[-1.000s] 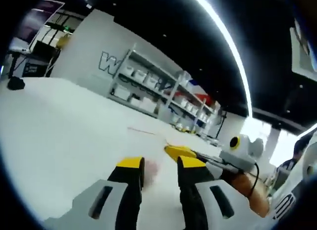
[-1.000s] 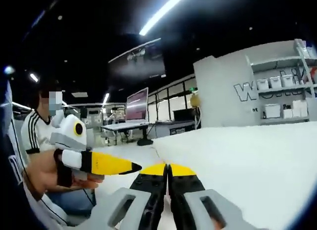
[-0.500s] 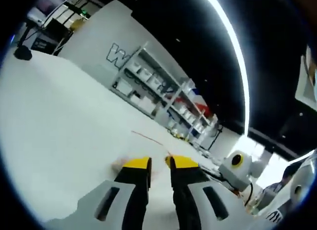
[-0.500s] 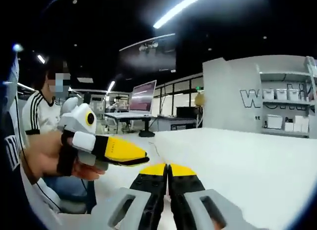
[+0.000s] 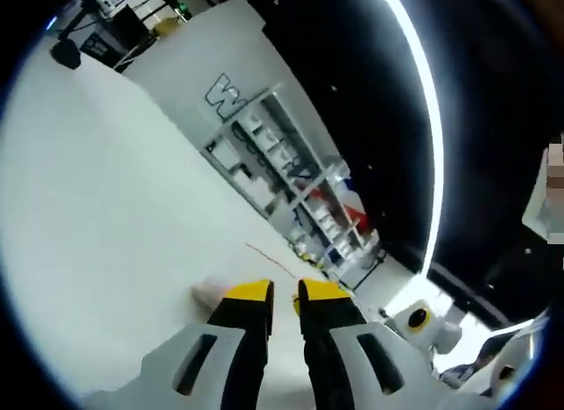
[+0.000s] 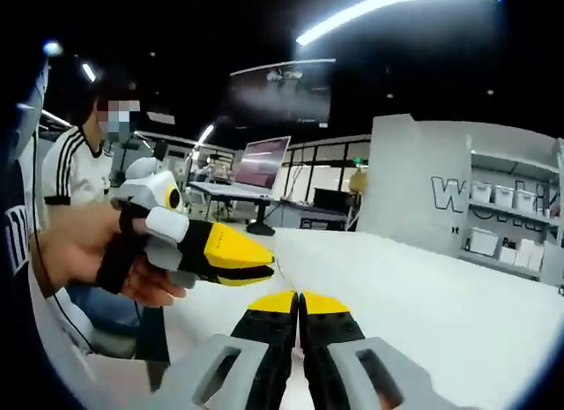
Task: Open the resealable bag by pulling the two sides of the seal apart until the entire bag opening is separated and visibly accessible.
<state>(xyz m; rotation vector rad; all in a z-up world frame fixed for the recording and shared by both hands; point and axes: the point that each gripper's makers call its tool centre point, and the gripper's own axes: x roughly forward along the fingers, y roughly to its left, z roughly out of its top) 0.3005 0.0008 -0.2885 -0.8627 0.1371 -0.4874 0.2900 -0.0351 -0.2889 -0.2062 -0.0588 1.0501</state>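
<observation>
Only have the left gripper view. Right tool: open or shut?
Observer: Shut. In the right gripper view the right tool has its jaws pressed together, with no gap between the yellow tips.
Operator: Where's the left tool relative to it?
Observer: The left tool sits just left of and beyond the right tool's tips, pointing across them and not touching. A hand holds it.
Operator: Anyone near the table?
Observer: Yes. A person in a white shirt with striped sleeves is behind that hand, at the edge of the white table.
</observation>
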